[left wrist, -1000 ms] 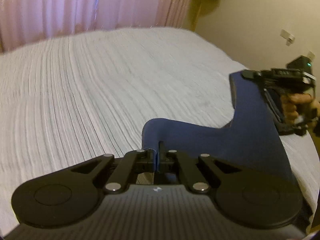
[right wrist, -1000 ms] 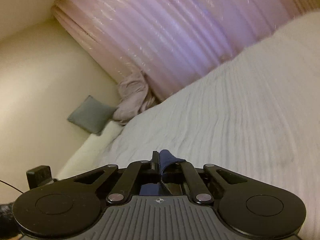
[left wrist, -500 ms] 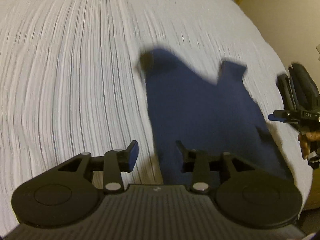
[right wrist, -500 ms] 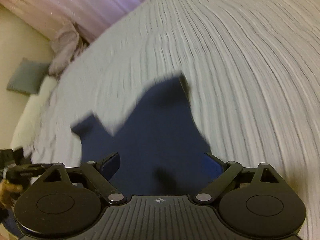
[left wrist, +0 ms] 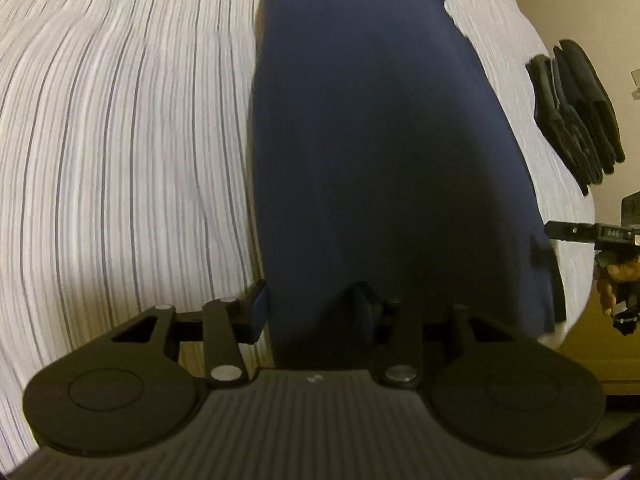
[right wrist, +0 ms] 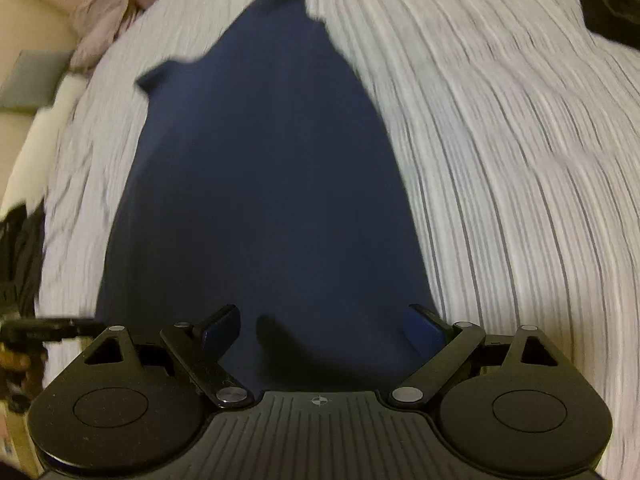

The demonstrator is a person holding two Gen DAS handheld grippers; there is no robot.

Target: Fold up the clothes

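You've let go: navy garment (left wrist: pixel 372 140) now lies flat on bed; L gripper (left wrist: pixel 310 312) jaws just opened, R gripper (right wrist: pixel 320 328) spread wide.

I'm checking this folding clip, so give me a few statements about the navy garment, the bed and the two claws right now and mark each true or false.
1. The navy garment lies spread on the striped bedspread. True.
2. The right claw is clamped on the garment. False: its jaws stand wide open, gripping nothing.
3. The left claw is open, with the garment's edge between its fingers. True.
4. A red towel lies beside the garment. False: only a stack of dark clothes lies there.
5. The garment is white. False: it is navy.
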